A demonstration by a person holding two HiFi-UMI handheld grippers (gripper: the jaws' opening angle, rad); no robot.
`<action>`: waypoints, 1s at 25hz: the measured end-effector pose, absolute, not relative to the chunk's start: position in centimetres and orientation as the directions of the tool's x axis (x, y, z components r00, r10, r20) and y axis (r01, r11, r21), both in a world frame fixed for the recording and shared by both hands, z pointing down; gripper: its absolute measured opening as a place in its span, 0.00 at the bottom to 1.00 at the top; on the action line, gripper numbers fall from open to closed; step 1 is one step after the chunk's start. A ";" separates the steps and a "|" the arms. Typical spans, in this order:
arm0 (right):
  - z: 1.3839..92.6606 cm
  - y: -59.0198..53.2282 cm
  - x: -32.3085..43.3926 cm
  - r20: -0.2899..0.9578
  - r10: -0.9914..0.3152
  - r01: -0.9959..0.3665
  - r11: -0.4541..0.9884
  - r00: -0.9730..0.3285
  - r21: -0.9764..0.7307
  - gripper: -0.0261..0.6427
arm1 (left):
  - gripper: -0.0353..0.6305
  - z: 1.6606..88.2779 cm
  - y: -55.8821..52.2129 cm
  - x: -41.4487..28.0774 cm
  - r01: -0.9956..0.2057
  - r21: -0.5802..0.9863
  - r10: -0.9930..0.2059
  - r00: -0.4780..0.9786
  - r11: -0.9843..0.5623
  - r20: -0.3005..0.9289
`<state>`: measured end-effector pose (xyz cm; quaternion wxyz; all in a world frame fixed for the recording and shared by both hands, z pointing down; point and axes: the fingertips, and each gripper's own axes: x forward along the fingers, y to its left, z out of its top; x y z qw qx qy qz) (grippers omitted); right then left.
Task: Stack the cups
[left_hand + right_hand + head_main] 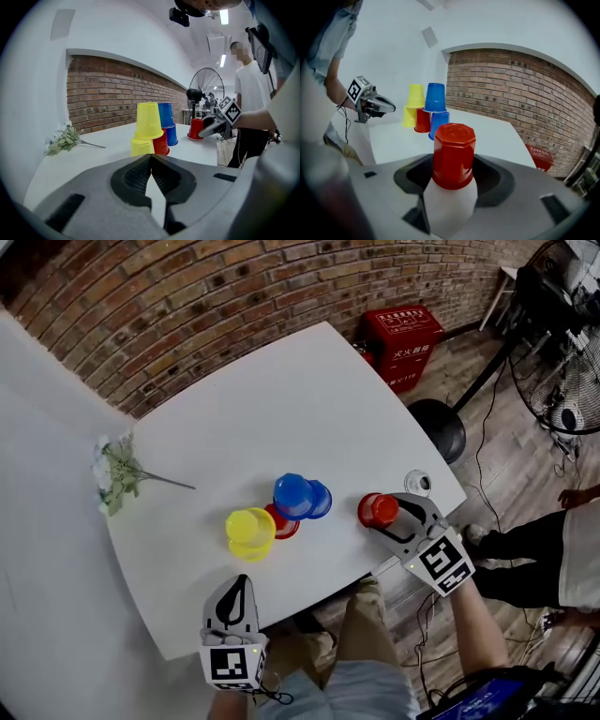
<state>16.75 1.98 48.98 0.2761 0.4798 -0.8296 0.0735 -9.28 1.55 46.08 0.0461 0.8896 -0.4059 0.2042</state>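
Note:
Near the table's [281, 399] front right corner a red cup [378, 510] [453, 154] stands upside down. My right gripper [386, 514] [452, 180] is shut on it, one pad against each side. Further left is a cluster of upturned cups: yellow cups [250, 532] [149, 122] one on top of another, a red cup [281, 521] [161, 143] in the middle, and stacked blue cups [300, 495] [435, 101]. My left gripper [241, 585] [151, 159] is shut and empty. It hovers at the front edge, short of the yellow cups.
A sprig of artificial flowers [117, 474] lies at the table's left end. A small clear round thing [417, 482] sits near the right corner. On the floor to the right are a red box [403, 338], a black stool [436, 427] and a fan [562, 381]. A person's legs [525, 554] stand there.

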 end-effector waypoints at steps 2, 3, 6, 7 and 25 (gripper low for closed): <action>47.9 2.1 17.0 0.526 -0.761 -0.845 0.517 -0.380 0.137 0.43 | 0.07 45.8 1.6 -9.1 -0.743 -0.085 -0.706 0.586 -0.664 0.397; 47.2 2.1 17.1 0.525 -0.763 -0.849 0.512 -0.378 0.133 0.43 | 0.07 45.6 1.6 -9.1 -0.745 -0.086 -0.710 0.585 -0.662 0.392; 45.1 2.4 17.0 0.525 -0.765 -0.855 0.503 -0.372 0.128 0.43 | 0.07 44.8 1.8 -9.1 -0.749 -0.092 -0.719 0.583 -0.656 0.379; 44.4 2.5 16.8 0.525 -0.766 -0.856 0.501 -0.371 0.127 0.43 | 0.07 44.6 1.8 -9.2 -0.751 -0.094 -0.722 0.582 -0.654 0.375; 31.1 -0.7 7.5 0.453 -0.772 -0.795 0.574 -0.447 0.195 0.43 | 0.07 40.2 2.8 -13.3 -0.819 -0.041 -0.791 0.537 -0.572 0.295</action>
